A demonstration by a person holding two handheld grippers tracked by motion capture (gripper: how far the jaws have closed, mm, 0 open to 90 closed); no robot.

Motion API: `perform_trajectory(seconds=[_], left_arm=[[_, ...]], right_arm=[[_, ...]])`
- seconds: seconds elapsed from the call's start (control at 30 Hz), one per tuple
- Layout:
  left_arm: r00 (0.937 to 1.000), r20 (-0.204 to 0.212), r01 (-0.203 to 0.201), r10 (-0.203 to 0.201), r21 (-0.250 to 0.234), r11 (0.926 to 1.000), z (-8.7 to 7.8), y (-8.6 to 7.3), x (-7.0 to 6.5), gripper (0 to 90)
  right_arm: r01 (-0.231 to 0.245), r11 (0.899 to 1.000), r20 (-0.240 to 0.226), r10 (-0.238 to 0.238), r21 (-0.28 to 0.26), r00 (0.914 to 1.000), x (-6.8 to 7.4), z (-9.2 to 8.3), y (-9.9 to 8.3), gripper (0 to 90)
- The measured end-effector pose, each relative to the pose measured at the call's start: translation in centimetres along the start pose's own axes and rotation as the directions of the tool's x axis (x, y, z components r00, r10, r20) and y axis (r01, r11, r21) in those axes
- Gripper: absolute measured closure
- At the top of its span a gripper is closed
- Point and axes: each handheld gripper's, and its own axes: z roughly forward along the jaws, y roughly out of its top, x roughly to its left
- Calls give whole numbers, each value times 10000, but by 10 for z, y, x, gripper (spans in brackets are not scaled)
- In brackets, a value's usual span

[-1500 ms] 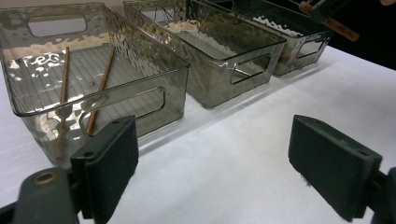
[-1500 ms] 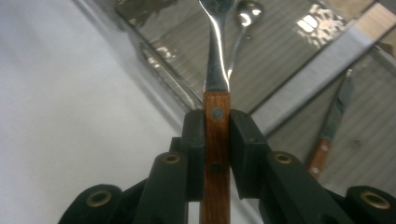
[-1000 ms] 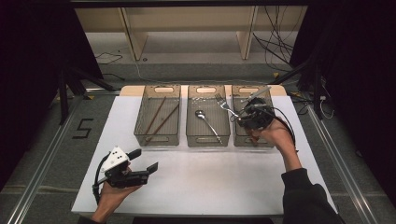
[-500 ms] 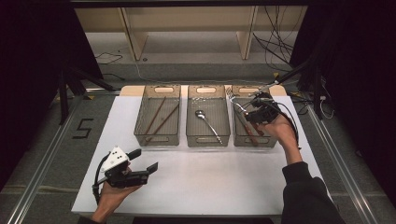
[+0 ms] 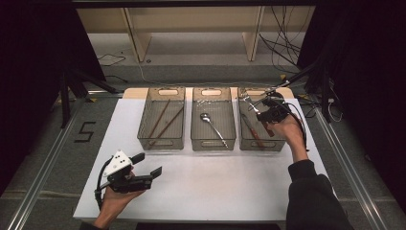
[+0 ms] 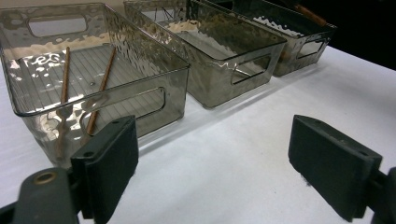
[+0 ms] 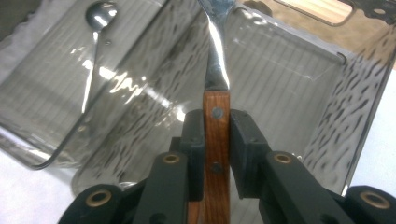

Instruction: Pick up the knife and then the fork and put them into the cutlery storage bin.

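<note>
Right gripper (image 7: 216, 140) is clamped on the wooden-handled fork (image 7: 217, 84), held over the right bin (image 5: 282, 143) — a similar wooden-handled utensil (image 5: 253, 132) already lies inside. Best bet: lower until the tines sit near the floor, level the handle along the bin's length, then release — no drop from height. Left gripper (image 6: 224, 163) is parked on the table (image 5: 230, 187), jaws wide apart, holding nothing.

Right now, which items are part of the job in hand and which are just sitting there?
In play:
- right gripper, jaws shut on the wooden-handled fork
- right bin beneath it, with another wooden-handled utensil inside

Lying about:
- left gripper, jaws open, resting near the table's front
- chopsticks in the left bin
- spoon in the middle bin
</note>
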Motion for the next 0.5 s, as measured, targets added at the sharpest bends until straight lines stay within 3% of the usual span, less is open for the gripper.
perform_trajectory(seconds=[0.5], left_arm=[[10000, 9, -12, 12, 9, 10000, 0, 0, 0, 157]], right_arm=[[-481, 9987, 305, 475, 192, 9984, -9, 11, 0, 774]])
